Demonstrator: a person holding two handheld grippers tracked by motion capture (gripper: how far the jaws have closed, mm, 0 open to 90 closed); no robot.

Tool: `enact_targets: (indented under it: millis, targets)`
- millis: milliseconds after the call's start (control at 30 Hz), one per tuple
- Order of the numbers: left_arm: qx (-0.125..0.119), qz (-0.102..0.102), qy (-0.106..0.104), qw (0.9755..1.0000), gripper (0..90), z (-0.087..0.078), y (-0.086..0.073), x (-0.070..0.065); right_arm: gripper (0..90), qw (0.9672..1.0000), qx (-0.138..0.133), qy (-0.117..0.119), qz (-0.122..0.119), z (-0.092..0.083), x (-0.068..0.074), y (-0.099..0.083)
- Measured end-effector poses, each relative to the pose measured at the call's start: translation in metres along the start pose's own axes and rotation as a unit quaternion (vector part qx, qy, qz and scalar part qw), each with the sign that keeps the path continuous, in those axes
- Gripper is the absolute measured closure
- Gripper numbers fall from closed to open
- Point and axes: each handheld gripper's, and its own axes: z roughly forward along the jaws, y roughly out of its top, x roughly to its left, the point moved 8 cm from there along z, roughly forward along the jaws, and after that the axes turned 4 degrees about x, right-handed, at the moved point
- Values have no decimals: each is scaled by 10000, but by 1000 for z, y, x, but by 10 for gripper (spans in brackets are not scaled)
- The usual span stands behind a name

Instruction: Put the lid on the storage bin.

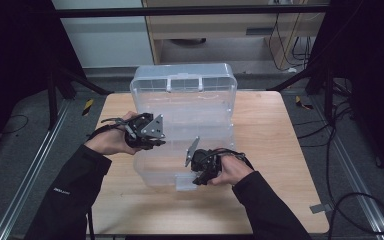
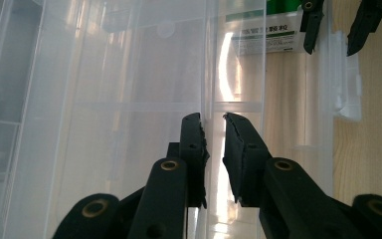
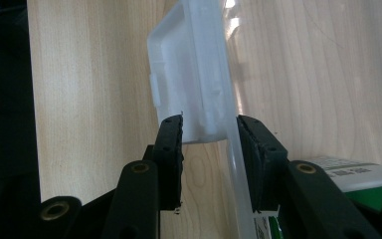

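This looks like a lab or recording room set up for handling trials, not a home. A plain wooden table (image 1: 280, 150) stands alone on grey carpet (image 1: 25, 150), ringed by a dark metal frame (image 1: 190, 11) with slanted struts. Black curtains (image 1: 10, 50) close off both sides. Metal rails (image 1: 30, 170) run along the floor to left and right of the table, and loose black cables (image 1: 350, 200) trail over the carpet on the right. Yellow-and-black tape (image 1: 87, 106) marks the floor near the table's far corners. Behind the frame stand a white panel (image 1: 105, 35) and a light wooden cabinet (image 1: 205, 30), with more cables (image 1: 285, 40) hanging beside it.
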Motion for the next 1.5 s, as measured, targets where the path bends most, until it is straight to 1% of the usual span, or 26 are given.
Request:
enact_targets:
  millis: [167,233,267,367,467,700,733,800,833,867,900,933,967,1000,1033,1100,1133,1167,1267,1300,1333,1367,1400,1433,1467,1500]
  targets:
    - [41,-36,16,10000,785,0,-1,-2,636,10000,-33,-28,-4,0,0,0]
    - [26,-15,4,10000,789,1,0,-2,635,10000,-40,-32,-15,0,1,0]
    - [109,-73,23,9999,793,0,-1,-3,633,10000,-45,-48,-15,-1,1,0]
    - [96,-117,19,9999,803,1,-1,-3,631,9999,-62,-83,-7,-1,1,0]
    - [94,-163,-13,9998,820,1,-2,-3,626,9999,-56,-155,-34,-1,2,0]
    - [125,-226,-88,9996,825,1,-2,-5,623,9997,-104,-221,-24,-3,1,0]
    - [124,-226,-95,9996,825,1,-2,-5,604,9996,-215,-181,-8,-7,2,0]
    - [162,-220,-117,9996,825,0,-2,-4,604,9992,-361,-152,6,-13,3,0]
    - [162,-220,-117,9996,825,0,-2,-4,604,9992,-361,-152,6,-13,3,0]
    - [165,-229,-124,9995,825,1,-2,-4,612,9986,-486,-193,37,-19,3,-1]
    - [165,-229,-124,9995,825,1,-2,-4,612,9986,-486,-193,37,-19,3,-1]
    - [144,-252,-131,9995,825,1,-2,-4,617,9978,-627,-189,98,-23,3,-3]
    - [144,-252,-131,9995,825,1,-2,-4,617,9978,-627,-189,98,-23,3,-3]
    - [176,-269,-147,9994,825,1,-2,-5,625,9969,-729,-266,146,-28,2,-5]
    - [176,-269,-147,9994,825,1,-2,-5,625,9969,-729,-266,146,-28,2,-5]
    - [190,-263,-159,9993,825,1,-2,-5,644,9954,-878,-304,217,-35,1,-8]
    - [186,-280,-162,9993,825,1,-2,-5,662,9928,-1088,-344,352,-42,0,-10]
    - [186,-280,-162,9993,825,1,-2,-5,662,9928,-1088,-344,352,-42,0,-10]
    - [194,-278,-169,9993,825,1,-2,-5,695,9874,-1415,-385,588,-51,-4,-18]
    - [195,-268,-175,9993,825,1,-2,-5,707,9867,-1439,-404,639,-53,-4,-22]
    - [202,-280,-186,9992,825,1,-2,-6,731,9842,-1509,-480,794,-55,-6,-29]
    - [202,-280,-186,9992,825,1,-2,-6,731,9842,-1509,-480,794,-55,-6,-29]
    - [205,-287,-191,9992,824,1,-2,-6,758,9811,-1617,-510,930,-57,-7,-37]
    - [223,-283,-204,9991,824,1,-2,-6,758,9811,-1617,-510,930,-57,-7,-37]
    - [224,-288,-208,9991,824,1,-2,-6,790,9772,-1754,-597,1034,-61,-9,-45]
    - [227,-288,-210,9991,824,1,-2,-6,790,9772,-1754,-597,1034,-61,-9,-45]
